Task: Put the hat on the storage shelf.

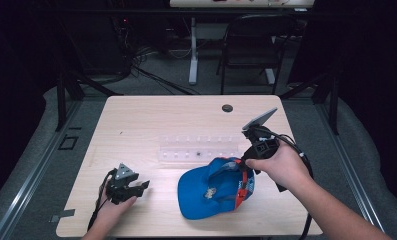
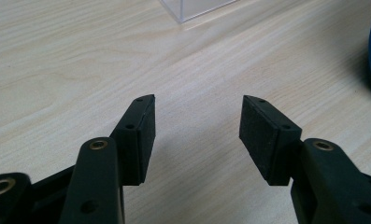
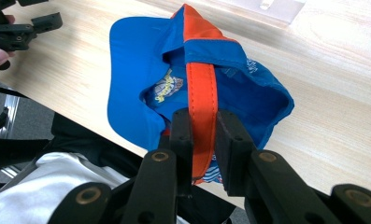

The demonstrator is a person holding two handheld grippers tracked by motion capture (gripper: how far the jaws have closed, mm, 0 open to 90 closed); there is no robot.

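Two tongs seen: right tongs (image 3: pixel 203 140) clamped on orange strap (image 3: pixel 202 93) of blue cap (image 1: pixel 213 187), near tabletop (image 1: pixel 136 120) front-right edge. Left tongs (image 2: pixel 196 122) gaped, empty, front-left. Risk: narrow strap slipping, cap dropping off edge.

Lab, floor cables (image 1: pixel 151 75), folding chair (image 1: pixel 251 45)

I am working with two matte black grippers. My left gripper (image 1: pixel 134 186) is carrying a grey three-cornered plate (image 1: pixel 124 172) on top, and a black cable (image 1: pixel 97 207) is trailing from it. My right gripper (image 3: pixel 203 140) is showing brass-coloured screw bushings (image 3: pixel 88 194) along its arms and flat rectangular pads (image 3: pixel 181 135). I am wearing a white top (image 3: pixel 57 179).
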